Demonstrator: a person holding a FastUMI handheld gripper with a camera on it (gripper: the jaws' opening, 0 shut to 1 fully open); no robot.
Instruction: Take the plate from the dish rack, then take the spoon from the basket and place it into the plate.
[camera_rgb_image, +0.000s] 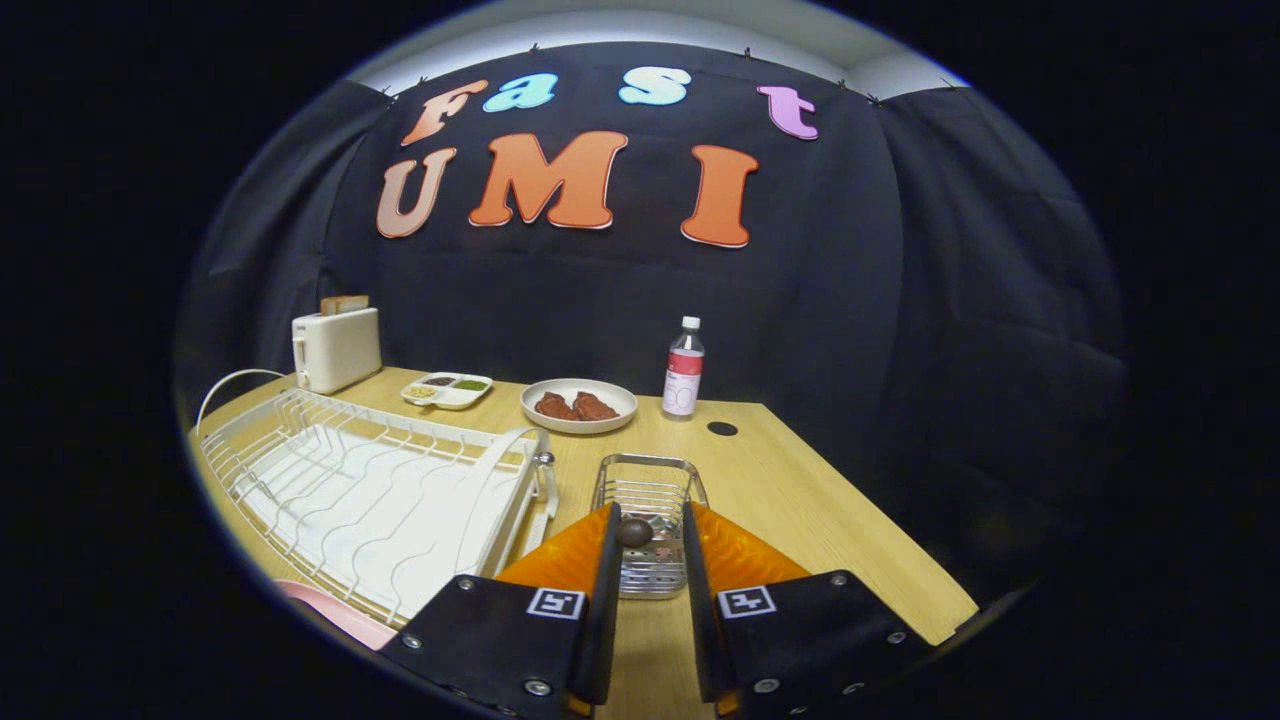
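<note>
The wooden table (800, 490) is stretching ahead, the white dish rack (370, 490) sitting empty beside the fingers, a pink plate (335, 612) peeking out below it. The gripper (650, 540) is hovering with jaws parted over the wire basket (650, 490), the spoon's (634, 532) dark end resting between them.

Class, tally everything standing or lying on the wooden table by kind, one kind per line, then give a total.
Toasters: 1, white toaster
Racks and baskets: 2, white wire dish rack, metal mesh basket
Dishes: 3, white divided tray, white plate of red food, pink plate
Bottles: 1, clear plastic bottle
Total: 7
Orange-fingered gripper: open, fingers flanking a dark round knob at the basket.
</note>
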